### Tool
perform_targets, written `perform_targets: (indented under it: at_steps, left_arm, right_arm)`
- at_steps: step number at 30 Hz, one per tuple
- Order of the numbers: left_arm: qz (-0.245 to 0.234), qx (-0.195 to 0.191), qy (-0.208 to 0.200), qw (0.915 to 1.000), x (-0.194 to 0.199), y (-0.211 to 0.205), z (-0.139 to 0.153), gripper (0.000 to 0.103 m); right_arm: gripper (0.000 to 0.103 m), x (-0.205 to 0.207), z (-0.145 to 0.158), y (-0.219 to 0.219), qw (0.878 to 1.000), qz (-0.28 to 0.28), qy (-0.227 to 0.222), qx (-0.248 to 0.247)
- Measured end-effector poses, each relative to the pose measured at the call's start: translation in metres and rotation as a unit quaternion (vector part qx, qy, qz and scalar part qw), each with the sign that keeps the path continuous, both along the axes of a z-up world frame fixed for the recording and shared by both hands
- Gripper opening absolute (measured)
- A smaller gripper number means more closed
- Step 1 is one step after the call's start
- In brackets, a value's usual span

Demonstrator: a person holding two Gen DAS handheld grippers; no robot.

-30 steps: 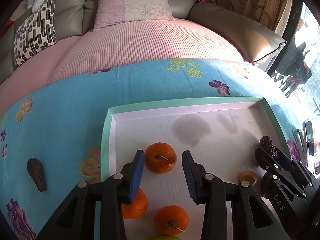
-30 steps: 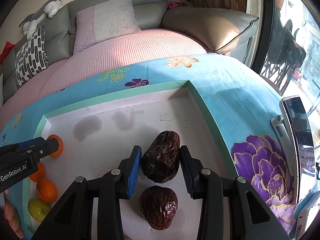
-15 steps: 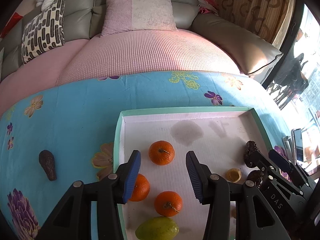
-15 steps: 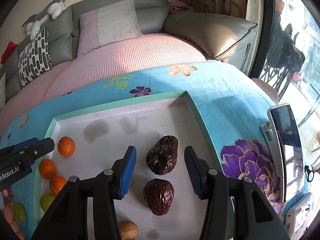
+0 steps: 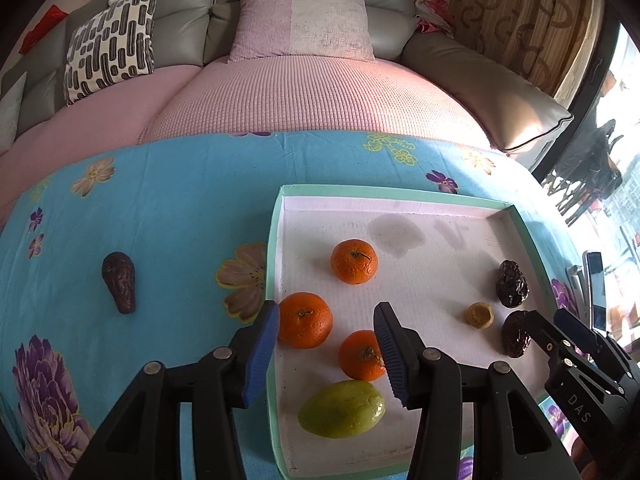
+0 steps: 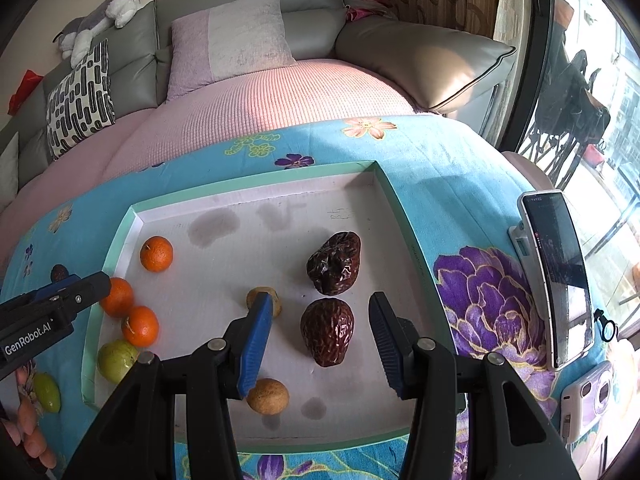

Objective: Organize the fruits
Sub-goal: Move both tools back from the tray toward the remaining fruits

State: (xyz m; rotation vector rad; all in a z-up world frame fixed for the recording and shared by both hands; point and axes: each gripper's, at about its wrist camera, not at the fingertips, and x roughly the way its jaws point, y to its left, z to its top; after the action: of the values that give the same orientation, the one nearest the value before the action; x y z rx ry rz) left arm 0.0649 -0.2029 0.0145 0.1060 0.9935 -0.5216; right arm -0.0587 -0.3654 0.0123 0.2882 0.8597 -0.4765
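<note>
Left hand-held gripper (image 5: 326, 338) hangs over the left side of the tray (image 5: 394, 199), jaws spread wide, nothing between the blue pads. Below it, three oranges: one farther back (image 5: 354, 261), one against the left wall (image 5: 305, 320), one nearer (image 5: 362, 355). A green fruit (image 5: 341, 408) lies just in front of the nearest orange. All four sit on the tray's white floor.

Right hand-held gripper (image 6: 320, 330) hangs over the right half of the tray, jaws also spread, gripping nothing. A wrinkled dark date (image 6: 328, 331) lies between the open pads on the tray floor, touching neither. A second date (image 6: 335, 263) lies just beyond it, near the right wall. Two small tan round fruits: one (image 6: 269, 396) close in by the left pad, one (image 6: 256, 295) partly hidden behind that pad.

Outside the tray, on the blue flowered cloth (image 5: 160, 208), a third date (image 5: 119, 282) lies well to the left. Right wrist view shows another small green fruit (image 6: 47, 390) on the cloth past the tray's left wall. A phone (image 6: 556, 276) stands on a holder to the right of the tray. Pink-covered sofa (image 5: 312, 92) behind, with cushions.
</note>
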Motion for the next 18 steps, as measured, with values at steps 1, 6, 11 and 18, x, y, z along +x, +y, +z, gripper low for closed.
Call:
perform_targets:
  at_steps: [1,6,11,18]
  left_arm:
    - [0.001,0.0,0.001,1.0,0.0,0.003,-0.001,0.053]
    - [0.008,0.005,-0.001,1.0,-0.001,0.013,-0.003,0.053]
    - [0.014,0.007,0.002,0.9999,0.0,0.016,-0.006,0.053]
    - [0.017,0.017,0.003,0.9997,0.001,0.015,-0.009,0.061]
  right_arm:
    - [0.051,-0.001,0.0,0.0,1.0,-0.001,0.001,-0.001]
    - [0.051,0.0,-0.001,-0.002,1.0,-0.005,0.003,0.002]
    - [0.051,0.001,-0.002,-0.003,1.0,-0.005,0.005,0.003]
    - [0.051,0.005,-0.005,-0.002,1.0,-0.002,0.012,0.003]
